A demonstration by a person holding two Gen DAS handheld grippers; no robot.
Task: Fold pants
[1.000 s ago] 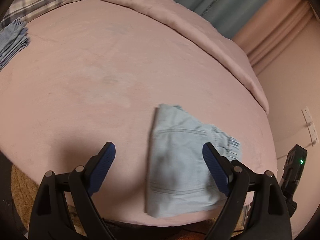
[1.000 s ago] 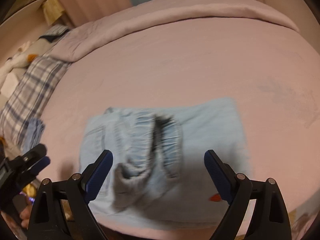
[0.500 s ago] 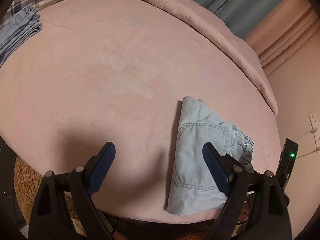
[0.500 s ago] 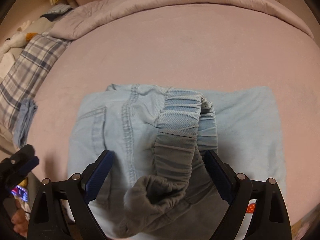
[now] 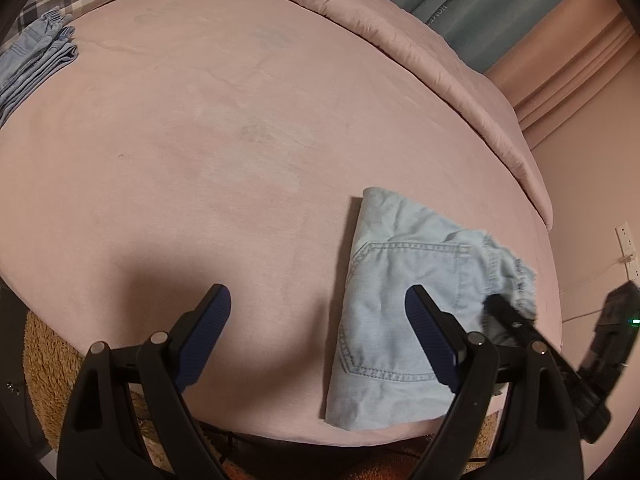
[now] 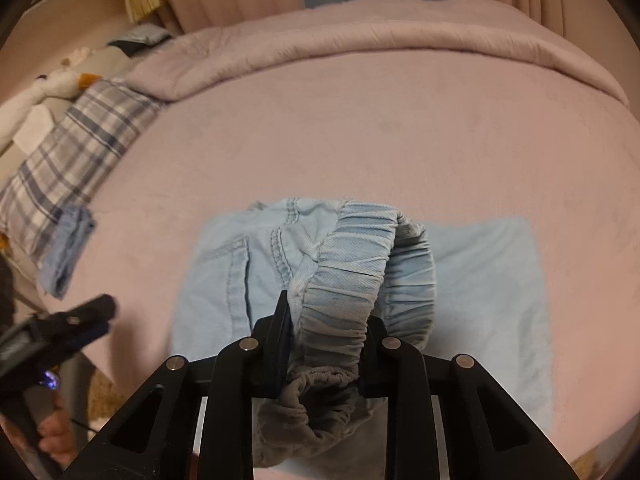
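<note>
Pants (image 6: 472, 280) on bed (image 6: 360, 140): our right tongs (image 6: 326, 340) just clamped the waistband (image 6: 344, 264); left tongs (image 5: 316, 320) gape apart.

The only writing to see is on the blue-green curtain (image 5: 480, 12) hanging behind the bed, in the left wrist view. There are small pale letters running along the cloth in a line, up near the top. They sit sideways and are very tiny. One bit looks like "HANE" and another like "HOW", but the letters are too small and bent to read for sure. Nothing else in the room has any words, numbers or signs that can be read.
</note>
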